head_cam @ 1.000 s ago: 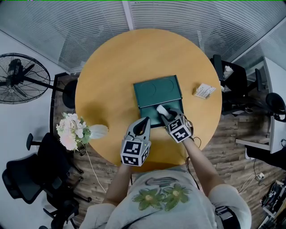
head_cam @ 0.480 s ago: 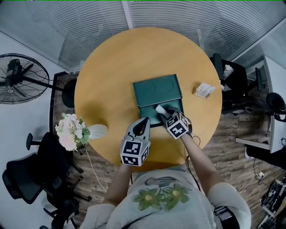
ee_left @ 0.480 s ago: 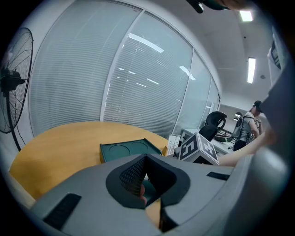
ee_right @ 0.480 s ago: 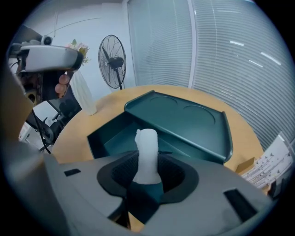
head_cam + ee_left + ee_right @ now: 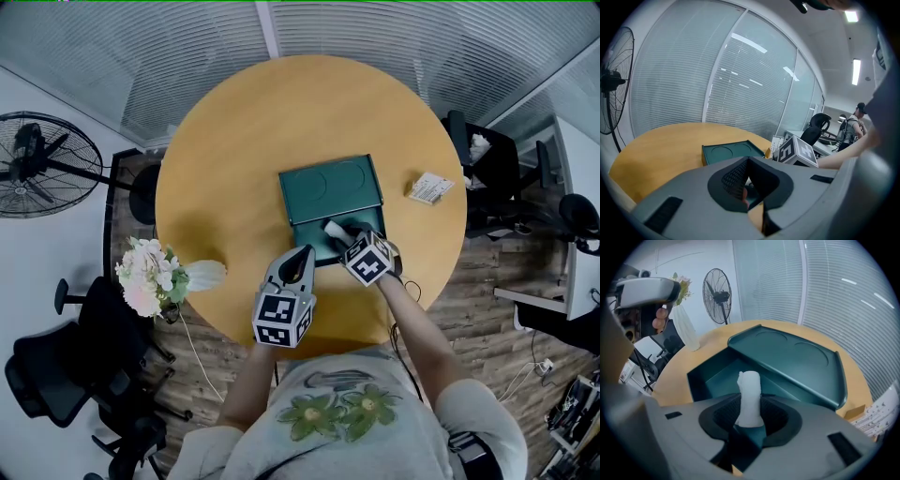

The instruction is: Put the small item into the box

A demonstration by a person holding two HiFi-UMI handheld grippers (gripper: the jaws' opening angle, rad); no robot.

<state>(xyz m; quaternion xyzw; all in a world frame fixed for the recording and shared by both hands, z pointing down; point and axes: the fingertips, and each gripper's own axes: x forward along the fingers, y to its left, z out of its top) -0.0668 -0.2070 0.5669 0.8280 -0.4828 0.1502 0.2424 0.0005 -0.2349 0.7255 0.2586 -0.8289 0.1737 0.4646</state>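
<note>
On the round desk a green box stands open. The jaws of the right gripper clamp the base of the white item, which points straight out ahead of them, over the box. The left gripper has its jaws closed and empty.

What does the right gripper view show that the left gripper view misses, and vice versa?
Only the right gripper view: the small white cylindrical item gripped in the right claw, and the white vase of flowers. Only the left gripper view: the right gripper's marker cube and a person. Both: the round wooden table, the dark green box, the standing fan.
</note>
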